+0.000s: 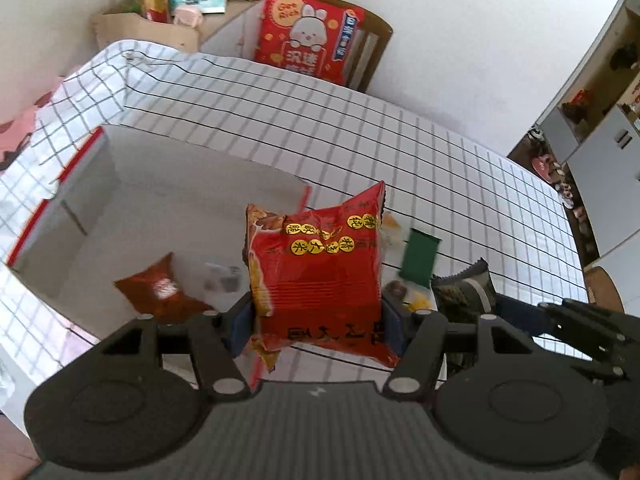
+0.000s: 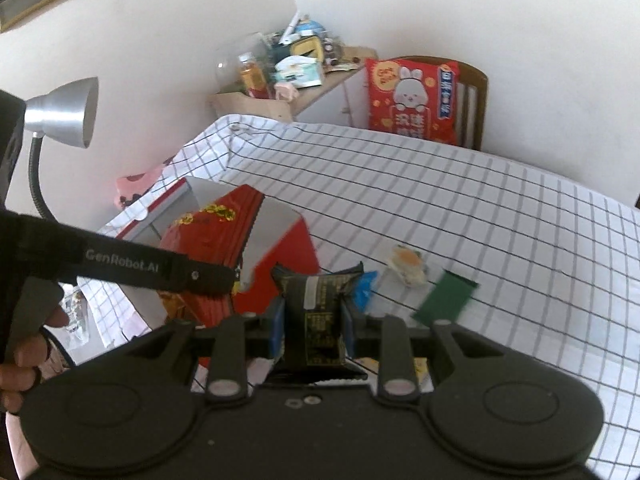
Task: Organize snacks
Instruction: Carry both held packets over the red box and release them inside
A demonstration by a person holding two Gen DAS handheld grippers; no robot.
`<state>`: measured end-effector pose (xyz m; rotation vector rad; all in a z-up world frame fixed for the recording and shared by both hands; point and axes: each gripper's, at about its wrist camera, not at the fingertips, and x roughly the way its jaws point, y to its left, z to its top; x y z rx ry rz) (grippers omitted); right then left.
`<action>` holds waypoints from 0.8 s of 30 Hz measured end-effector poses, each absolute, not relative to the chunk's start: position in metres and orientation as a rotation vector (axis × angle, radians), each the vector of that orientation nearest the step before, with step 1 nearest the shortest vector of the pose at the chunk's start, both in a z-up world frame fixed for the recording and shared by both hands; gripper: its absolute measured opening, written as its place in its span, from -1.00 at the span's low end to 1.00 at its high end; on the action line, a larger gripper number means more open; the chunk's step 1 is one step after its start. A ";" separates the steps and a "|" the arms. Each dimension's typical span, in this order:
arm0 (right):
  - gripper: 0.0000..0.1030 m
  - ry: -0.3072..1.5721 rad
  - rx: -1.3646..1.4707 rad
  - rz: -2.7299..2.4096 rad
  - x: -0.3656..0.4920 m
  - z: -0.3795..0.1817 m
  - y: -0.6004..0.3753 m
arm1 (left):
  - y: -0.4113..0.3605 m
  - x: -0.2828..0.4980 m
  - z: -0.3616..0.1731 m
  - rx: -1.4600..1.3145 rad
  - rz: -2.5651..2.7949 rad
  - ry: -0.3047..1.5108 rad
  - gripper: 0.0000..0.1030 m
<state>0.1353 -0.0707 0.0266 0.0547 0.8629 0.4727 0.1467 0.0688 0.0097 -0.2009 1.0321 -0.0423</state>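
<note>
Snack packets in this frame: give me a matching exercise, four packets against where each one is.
Packets:
1. red packet
2. dark packet
3. green packet
4. orange-brown packet

Places:
A. lying in the box
B. clamped in the right gripper
C. loose on the checked tablecloth
D. clamped in the left gripper

Pairs: 1-D, 2-B, 3-C, 4-A
</note>
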 end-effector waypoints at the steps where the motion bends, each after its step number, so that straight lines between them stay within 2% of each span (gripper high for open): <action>1: -0.48 0.863 0.052 0.476 0.137 0.027 -0.064 | 0.076 0.146 0.011 -0.200 -0.038 1.029 0.23; 12: -0.48 0.873 0.029 0.512 0.161 0.027 0.012 | 0.145 0.148 0.020 -0.165 0.023 1.007 0.23; 24: -0.48 0.916 -0.006 0.514 0.194 0.005 0.075 | 0.207 0.170 -0.001 -0.127 0.093 1.049 0.23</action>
